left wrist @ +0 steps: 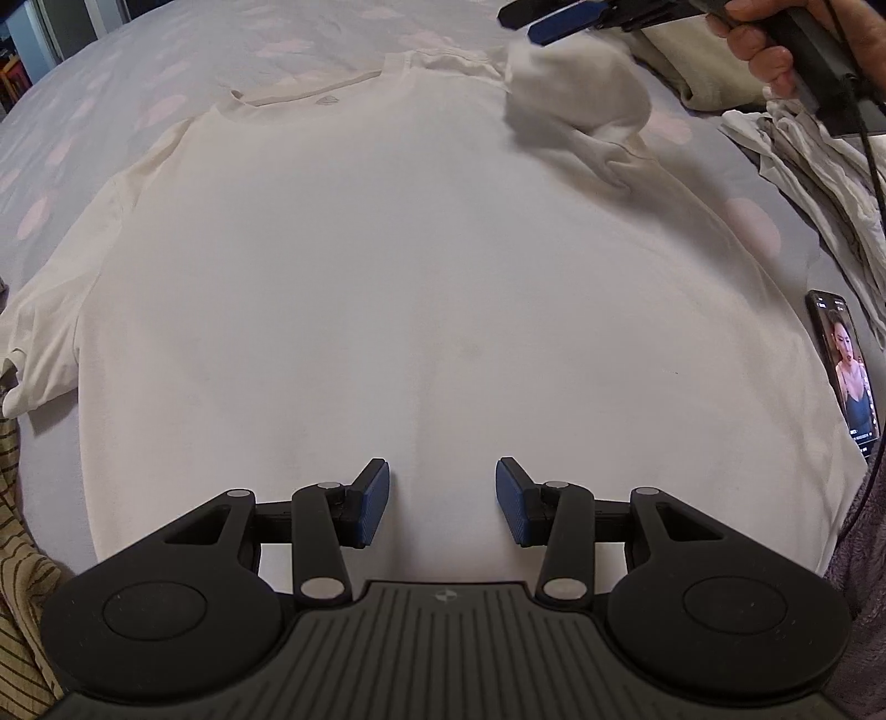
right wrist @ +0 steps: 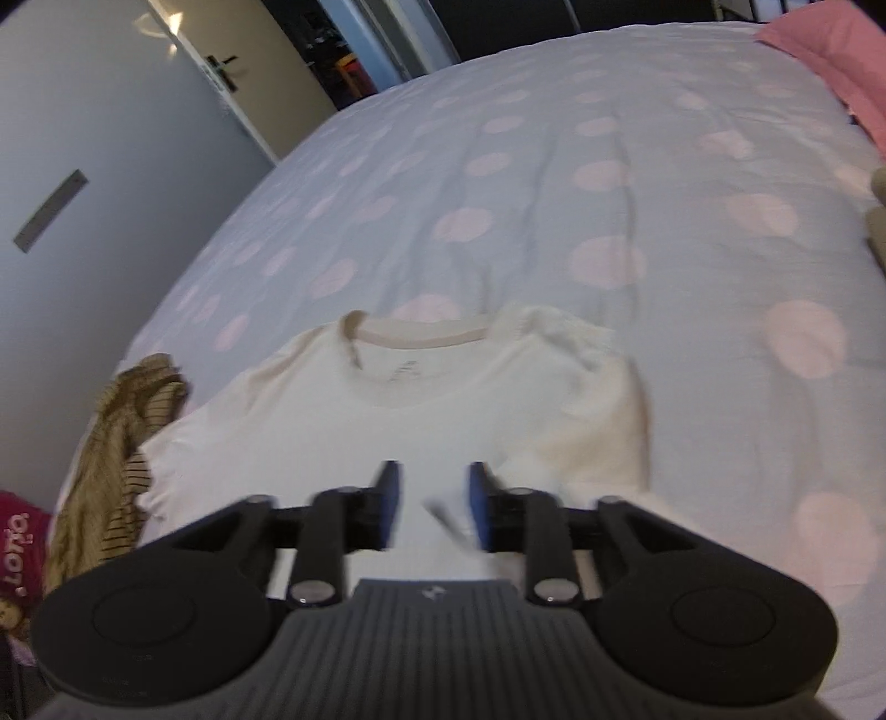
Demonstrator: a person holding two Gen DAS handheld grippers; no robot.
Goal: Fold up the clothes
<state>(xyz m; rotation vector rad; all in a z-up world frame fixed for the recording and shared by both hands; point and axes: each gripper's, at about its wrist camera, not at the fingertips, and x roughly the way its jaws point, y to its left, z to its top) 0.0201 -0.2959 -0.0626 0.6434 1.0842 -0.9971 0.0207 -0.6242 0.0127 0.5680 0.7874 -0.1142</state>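
- T-shirt (left wrist: 421, 266), white, lies spread flat on the bed (right wrist: 554, 166), collar away from you and hem towards you; its right sleeve (left wrist: 576, 105) is flipped in over the shoulder and looks loosely bunched and blurred.
- Your right gripper (left wrist: 545, 19) hangs just above that sleeve; in its own view the fingers stand apart with nothing pressed between them, so the sleeve is not held.
- Your left gripper (left wrist: 442, 501) hovers low over the hem area, fingers parted and empty, the cloth beneath them flat.
- Risk: the sleeve sits as a lump, not a crease. If you fold the body over it, the bulge will likely be trapped and the finished fold will come out crooked.
- Risk: the left sleeve (left wrist: 39, 343) is laid out with its tip curled; folding only one side in would probably leave the shirt lopsided.
- Risk: a phone (left wrist: 844, 365) lies touching the shirt's right edge, with a cable (left wrist: 877, 183) trailing near it; dragging the cloth could pull the phone along.
- A striped garment (right wrist: 122, 437) and a pile of clothes (left wrist: 814, 160) lie close on either side; a wide sweep may snag them.
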